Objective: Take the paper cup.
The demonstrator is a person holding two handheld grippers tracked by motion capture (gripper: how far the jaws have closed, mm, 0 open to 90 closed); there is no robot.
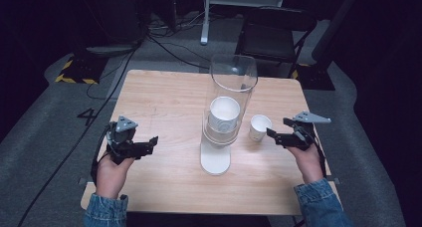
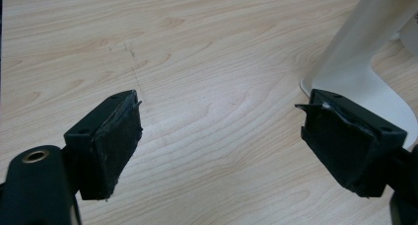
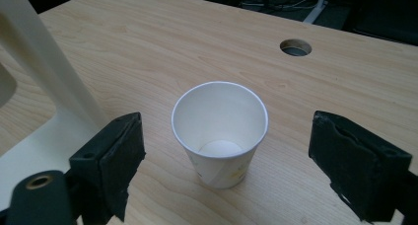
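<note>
We see a paper cup (image 1: 260, 127) standing upright on the table (image 1: 164, 102), right of centre, just beside the dispenser (image 1: 226, 112) and apart from it. It's empty, mouth up.

Right gripper (image 1: 276, 133) sits near the table's right edge, jaws wide apart, pointing left at the cup. In the right gripper view the cup (image 3: 220, 131) stands between and just ahead of the two jaws, touching neither. Nothing gripped.

Left gripper (image 1: 149, 145) hangs over the table near the left edge, toward the near side, jaws also spread wide with nothing between them. In the left gripper view we get bare wood between the jaws and the dispenser's white foot (image 2: 365, 87) off to the right.

Dispenser stands mid-table: clear tube on a white stand, a stack of cups (image 1: 224, 115) inside it. White base plate reaches toward the near edge.

A round hole (image 3: 296, 48) in the tabletop shows beyond the cup in the right gripper view.
</note>
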